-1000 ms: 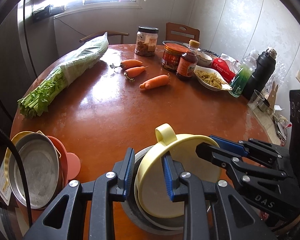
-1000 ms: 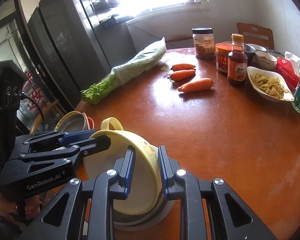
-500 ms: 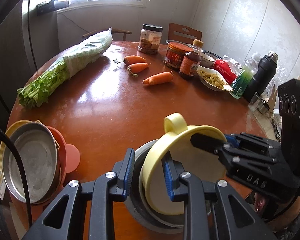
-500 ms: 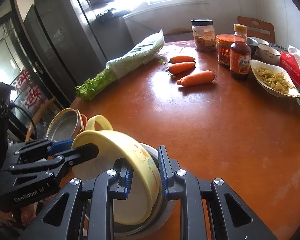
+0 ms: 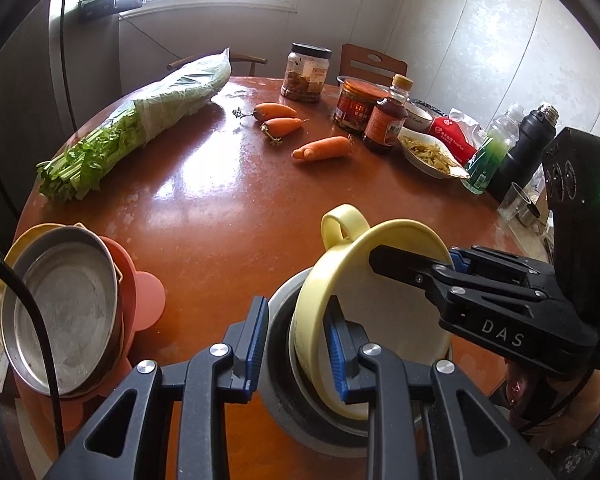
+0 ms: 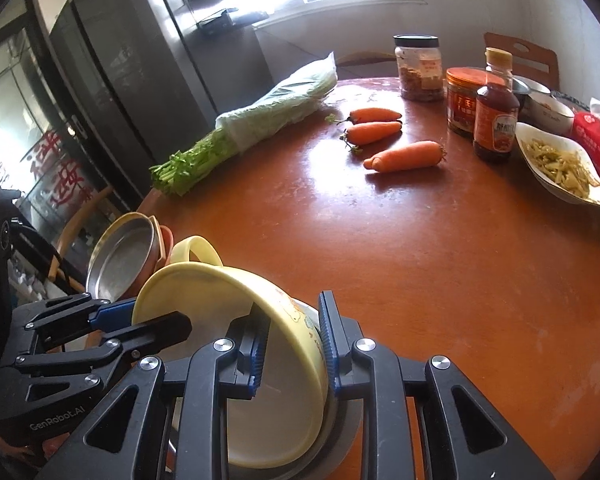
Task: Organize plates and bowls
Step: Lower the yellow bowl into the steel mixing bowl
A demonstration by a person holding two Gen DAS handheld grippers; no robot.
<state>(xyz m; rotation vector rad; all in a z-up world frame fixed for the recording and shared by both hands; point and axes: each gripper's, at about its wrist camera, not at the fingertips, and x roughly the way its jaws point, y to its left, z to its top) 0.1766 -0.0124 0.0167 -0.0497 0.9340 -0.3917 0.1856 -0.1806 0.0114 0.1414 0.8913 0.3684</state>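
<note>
A yellow bowl with a loop handle [image 5: 384, 280] [image 6: 236, 312] stands tilted inside a grey bowl [image 5: 284, 392] [image 6: 340, 436] at the table's near edge. My left gripper [image 5: 296, 348] has its jaws around the near rims of both bowls, with a gap showing at the left pad. My right gripper [image 6: 294, 344] straddles the yellow bowl's wall with its jaws spread. A steel plate [image 5: 60, 312] [image 6: 120, 256] lies in a stack on a yellow plate and a coral plate [image 5: 144, 296] at the left.
On the round brown table [image 5: 220, 200] lie bagged celery [image 5: 140, 124], three carrots [image 5: 324, 148], jars and a sauce bottle [image 5: 384, 124], a dish of food [image 5: 432, 152], a green bottle and a black flask [image 5: 524, 152]. A fridge stands left in the right wrist view [image 6: 112, 80].
The yellow bowl has tipped up steeper inside the grey bowl. My right gripper's jaws have spread wider around its wall. Both grippers have risen slightly.
</note>
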